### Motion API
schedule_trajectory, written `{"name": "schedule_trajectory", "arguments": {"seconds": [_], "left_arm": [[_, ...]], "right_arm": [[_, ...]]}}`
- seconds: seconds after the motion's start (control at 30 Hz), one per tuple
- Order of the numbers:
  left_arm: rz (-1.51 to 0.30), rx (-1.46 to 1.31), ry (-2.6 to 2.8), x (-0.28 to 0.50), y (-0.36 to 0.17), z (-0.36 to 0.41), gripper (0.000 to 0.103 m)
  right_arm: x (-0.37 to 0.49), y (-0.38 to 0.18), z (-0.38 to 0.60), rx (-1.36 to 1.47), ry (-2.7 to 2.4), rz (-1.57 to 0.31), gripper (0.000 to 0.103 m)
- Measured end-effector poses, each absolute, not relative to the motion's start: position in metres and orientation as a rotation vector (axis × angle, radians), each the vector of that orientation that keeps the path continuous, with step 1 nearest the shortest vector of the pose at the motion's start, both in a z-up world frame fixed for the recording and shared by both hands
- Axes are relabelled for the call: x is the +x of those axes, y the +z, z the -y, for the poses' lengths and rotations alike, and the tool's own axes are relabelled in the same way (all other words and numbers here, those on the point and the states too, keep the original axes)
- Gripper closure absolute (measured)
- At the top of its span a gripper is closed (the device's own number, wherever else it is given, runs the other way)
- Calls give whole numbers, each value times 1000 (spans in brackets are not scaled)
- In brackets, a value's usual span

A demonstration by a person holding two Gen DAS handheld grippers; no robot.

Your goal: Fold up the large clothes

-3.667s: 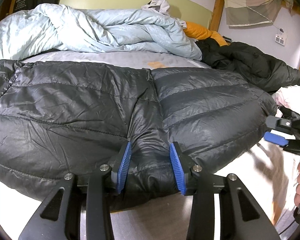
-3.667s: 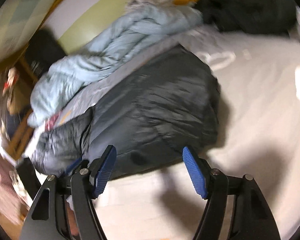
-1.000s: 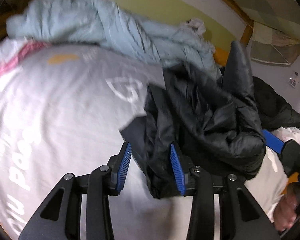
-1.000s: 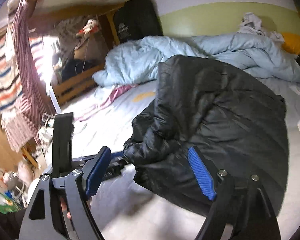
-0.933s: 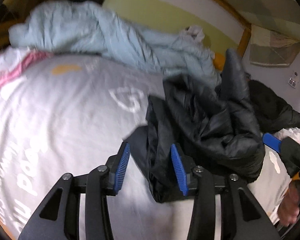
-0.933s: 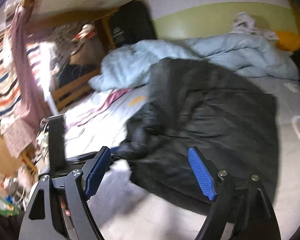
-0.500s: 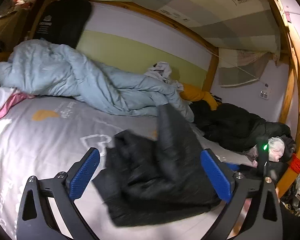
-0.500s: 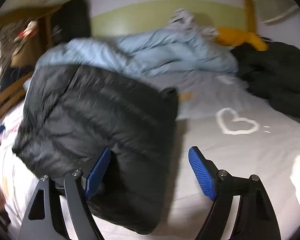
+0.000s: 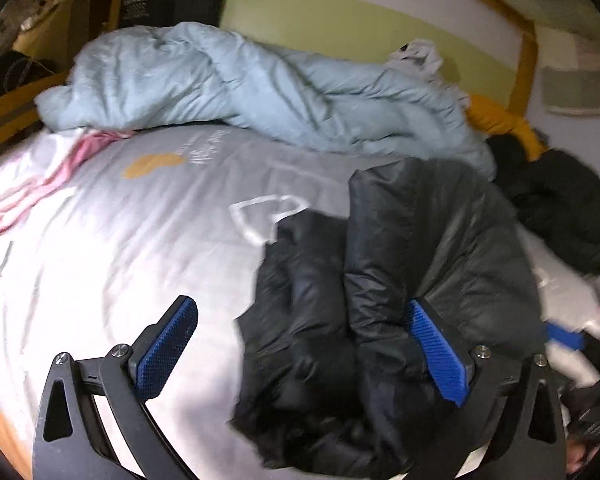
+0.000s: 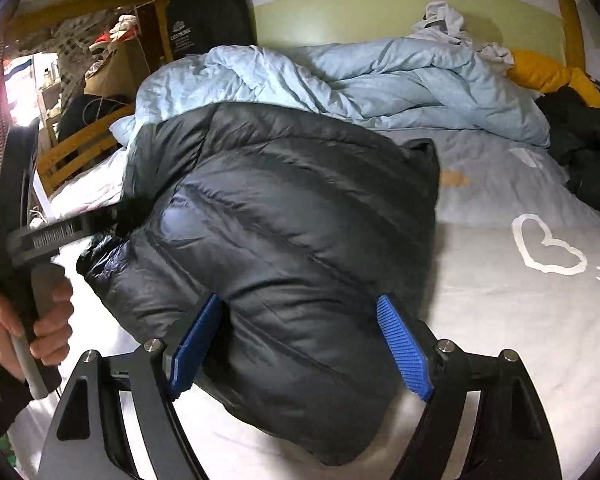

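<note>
Both grippers gape wide, the left gripper [image 9: 300, 350] still opening and seemingly gripping nothing, the right gripper [image 10: 300, 346] straddling one folded black puffer jacket [image 10: 284, 216] on the grey sheet [image 10: 520, 320], one crumpled blue duvet [image 10: 380, 80] behind.

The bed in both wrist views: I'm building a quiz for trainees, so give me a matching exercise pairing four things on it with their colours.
Things:
1. puffer jacket
2. duvet
3. heart print on the sheet
4. bundle by the far bedpost

Colours:
A. white
B. mustard yellow
C. black
D. pale blue

Pairs: 1-C, 2-D, 3-A, 4-B
</note>
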State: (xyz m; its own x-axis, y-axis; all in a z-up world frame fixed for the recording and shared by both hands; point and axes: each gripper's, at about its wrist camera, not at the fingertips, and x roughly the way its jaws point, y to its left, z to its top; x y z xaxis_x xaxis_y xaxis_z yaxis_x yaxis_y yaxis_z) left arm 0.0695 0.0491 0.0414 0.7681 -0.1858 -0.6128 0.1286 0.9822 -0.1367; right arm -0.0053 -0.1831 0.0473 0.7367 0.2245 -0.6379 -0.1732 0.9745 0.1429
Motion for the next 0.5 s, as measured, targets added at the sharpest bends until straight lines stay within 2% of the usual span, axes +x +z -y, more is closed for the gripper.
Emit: {"name": "schedule_trajectory", "arguments": {"seconds": [0.13, 0.5], "left_arm": [[-662, -24, -97, 67, 27, -55, 0], [-676, -2, -113, 73, -4, -69, 0]], "right_arm": [[-7, 50, 185, 93, 181, -709, 18], [-17, 54, 191, 110, 90, -681, 17]]}}
